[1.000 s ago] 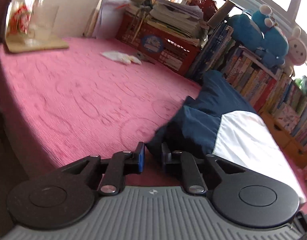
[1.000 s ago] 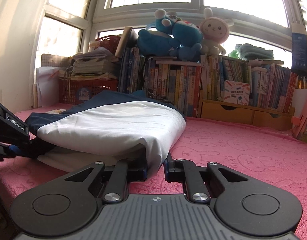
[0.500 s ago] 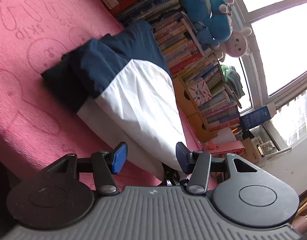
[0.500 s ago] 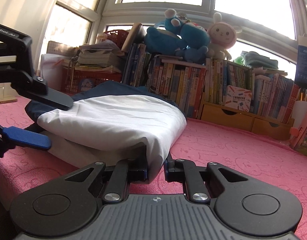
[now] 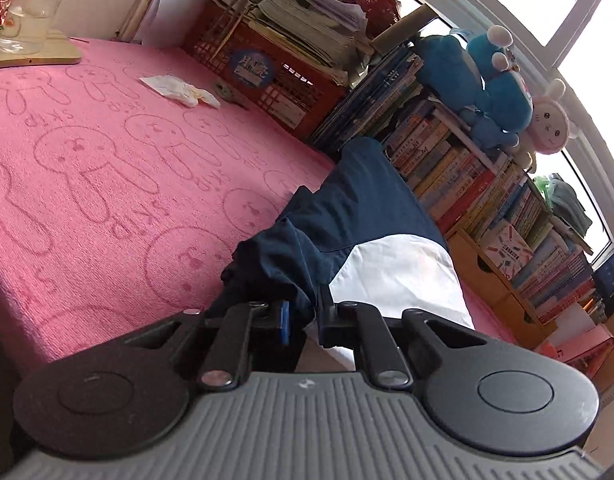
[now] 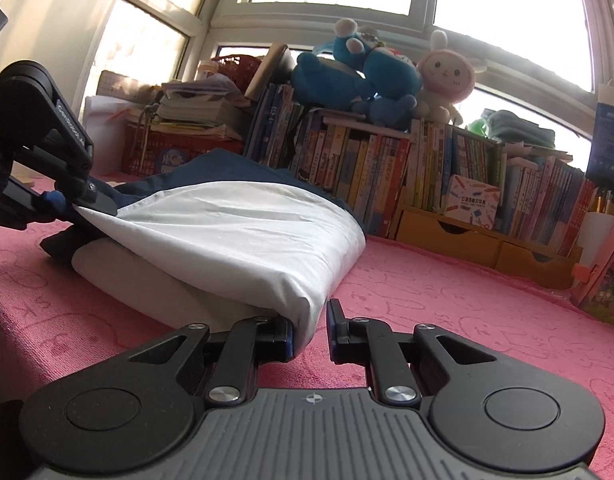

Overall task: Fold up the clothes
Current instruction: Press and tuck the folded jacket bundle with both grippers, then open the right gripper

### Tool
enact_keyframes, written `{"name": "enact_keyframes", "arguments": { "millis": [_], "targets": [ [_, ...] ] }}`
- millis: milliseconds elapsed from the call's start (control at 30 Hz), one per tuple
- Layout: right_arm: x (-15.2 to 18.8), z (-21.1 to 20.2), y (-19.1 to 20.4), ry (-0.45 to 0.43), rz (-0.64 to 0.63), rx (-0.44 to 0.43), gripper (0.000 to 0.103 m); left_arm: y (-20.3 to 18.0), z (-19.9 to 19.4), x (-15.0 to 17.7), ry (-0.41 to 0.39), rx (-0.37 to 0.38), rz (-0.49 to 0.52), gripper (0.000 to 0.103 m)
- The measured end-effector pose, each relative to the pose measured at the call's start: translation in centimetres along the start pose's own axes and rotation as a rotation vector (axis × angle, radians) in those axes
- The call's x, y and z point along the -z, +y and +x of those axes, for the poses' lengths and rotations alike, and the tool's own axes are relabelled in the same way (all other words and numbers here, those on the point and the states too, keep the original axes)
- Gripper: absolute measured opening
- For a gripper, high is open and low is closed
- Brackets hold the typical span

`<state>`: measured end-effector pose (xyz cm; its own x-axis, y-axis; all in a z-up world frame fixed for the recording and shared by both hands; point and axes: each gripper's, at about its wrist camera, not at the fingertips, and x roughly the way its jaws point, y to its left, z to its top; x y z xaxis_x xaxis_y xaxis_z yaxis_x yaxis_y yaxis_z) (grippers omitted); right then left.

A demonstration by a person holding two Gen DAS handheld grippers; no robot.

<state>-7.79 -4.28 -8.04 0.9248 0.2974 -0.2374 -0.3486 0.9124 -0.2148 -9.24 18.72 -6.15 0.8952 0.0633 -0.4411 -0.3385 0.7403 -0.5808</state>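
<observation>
The navy-and-white garment (image 6: 227,236) lies folded on the pink bed cover (image 5: 107,184); its underside is hidden. The left hand-held gripper (image 5: 305,316), spread wide half a second ago, is closing on the navy corner. The right hand-held gripper (image 6: 311,330) still pinches the white corner.

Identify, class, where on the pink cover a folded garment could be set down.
Free: the wide stretch of pink cover between the navy-and-white garment, crumpled tissue and glass; also right of the garment. Crowded: along the bookshelf and red crate.
</observation>
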Motion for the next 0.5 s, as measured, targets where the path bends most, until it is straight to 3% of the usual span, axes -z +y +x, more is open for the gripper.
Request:
{"name": "enact_keyframes", "arguments": {
  "millis": [133, 267, 433, 500],
  "targets": [
    [0.0, -0.1, -1.9, 0.007, -0.003, 0.049, 0.016, -0.8, -0.8, 0.7, 0.013, 0.030, 0.034, 0.012],
    [0.7, 0.5, -4.1, 0.042, -0.049, 0.080, 0.020, -0.3, -0.4, 1.4, 0.078, 0.101, -0.025, 0.012],
    [1.5, -2.0, -3.6, -0.049, -0.181, 0.086, 0.048, 1.8, -0.7, 0.8, 0.120, 0.210, -0.159, 0.011],
    [1.3, -3.3, -2.5, -0.095, -0.222, 0.044, 0.049, 2.4, -0.9, 0.4, 0.125, 0.244, -0.185, 0.011]
  ]
}}
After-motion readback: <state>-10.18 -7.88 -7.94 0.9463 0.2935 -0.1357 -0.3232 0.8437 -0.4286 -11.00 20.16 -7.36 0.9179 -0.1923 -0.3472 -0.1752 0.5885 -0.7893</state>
